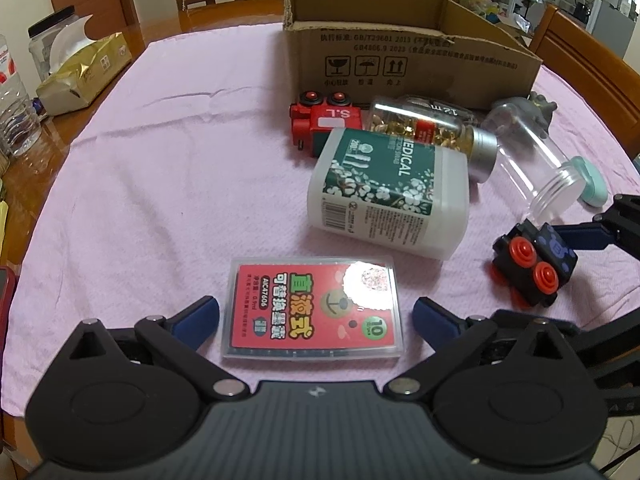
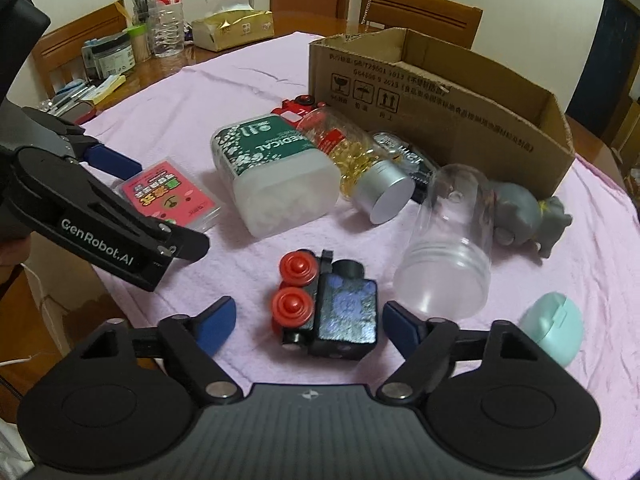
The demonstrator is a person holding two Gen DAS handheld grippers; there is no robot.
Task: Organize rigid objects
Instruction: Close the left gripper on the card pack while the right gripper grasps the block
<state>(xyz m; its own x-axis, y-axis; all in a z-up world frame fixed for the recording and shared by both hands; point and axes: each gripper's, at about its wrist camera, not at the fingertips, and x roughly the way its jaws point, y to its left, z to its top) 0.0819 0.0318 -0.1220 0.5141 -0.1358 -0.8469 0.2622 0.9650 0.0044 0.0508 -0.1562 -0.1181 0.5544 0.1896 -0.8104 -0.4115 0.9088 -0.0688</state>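
- Between the spread fingers of our left gripper (image 1: 316, 316) lies the clear ink-refill case (image 1: 314, 307) with its red label, flat on the pink cloth (image 1: 160, 168); the blue pads stand on either side of the case and we see a gap at each side, so nothing is pinched.
- Right of the case, our right gripper (image 2: 310, 320) is likewise spread, its pads flanking the black toy train car (image 2: 328, 308), which lies on its side with two red wheels facing left in the right wrist view; we cannot tell whether either pad touches it.
- Beyond the case lies the white MEDICAL bottle (image 1: 390, 192) on its side.
- Just behind that bottle are the red toy train car (image 1: 326, 120) and the capsule bottle (image 1: 432, 132) with a silver cap, also lying down.
- Right of the capsule bottle we see an open clear jar (image 2: 452, 240) on its side, with a grey animal figure (image 2: 528, 212) touching its far end and a mint green case (image 2: 554, 316) near its mouth.
- Behind all of these, farthest from the case, stands the open cardboard box (image 1: 420, 60).
- Far left of the case, off the cloth, sit a gold tissue pack (image 1: 84, 72) and a water bottle (image 2: 166, 16).
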